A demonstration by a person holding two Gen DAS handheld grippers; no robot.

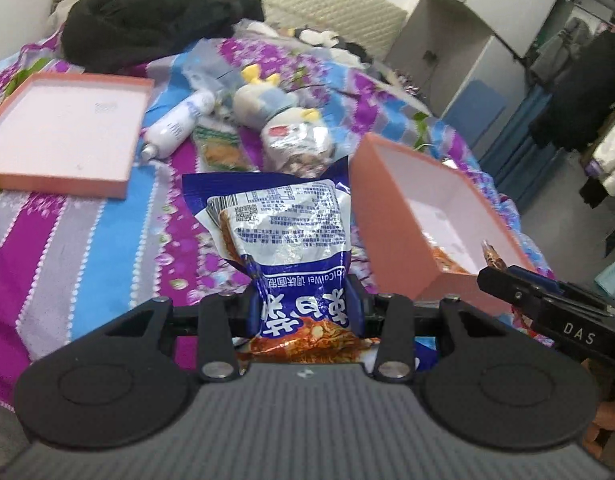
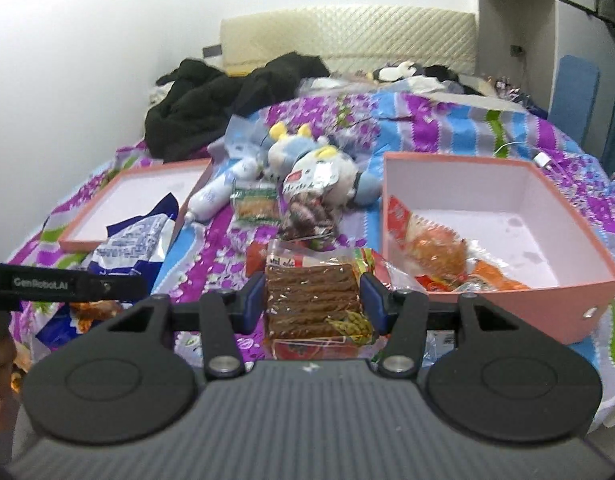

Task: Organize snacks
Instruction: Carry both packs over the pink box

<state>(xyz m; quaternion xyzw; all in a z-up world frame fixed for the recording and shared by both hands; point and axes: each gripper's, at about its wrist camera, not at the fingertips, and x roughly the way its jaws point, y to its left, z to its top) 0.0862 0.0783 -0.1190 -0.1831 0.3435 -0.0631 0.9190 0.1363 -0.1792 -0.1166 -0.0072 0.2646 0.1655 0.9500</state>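
Bedroom, striped bedspread [image 2: 211, 264] littered with snacks. Mid-carry: left tongs [image 1: 305, 308] clamped on blue packet [image 1: 283, 232], right tongs [image 2: 313, 300] on brown sticks pack [image 2: 311, 292]. Pink box [image 2: 567, 280] at two o'clock, some snacks inside. Next: swing both over, release inside.

Pink box [image 2: 507, 284] interior mostly free; snack packets [image 2: 447, 264] crowd near corner.

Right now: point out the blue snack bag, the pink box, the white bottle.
blue snack bag [image 1: 283, 224], left wrist view, printed back panel.
pink box [image 2: 519, 300], right wrist view, front outer wall.
white bottle [image 1: 175, 126], left wrist view, mid-body.
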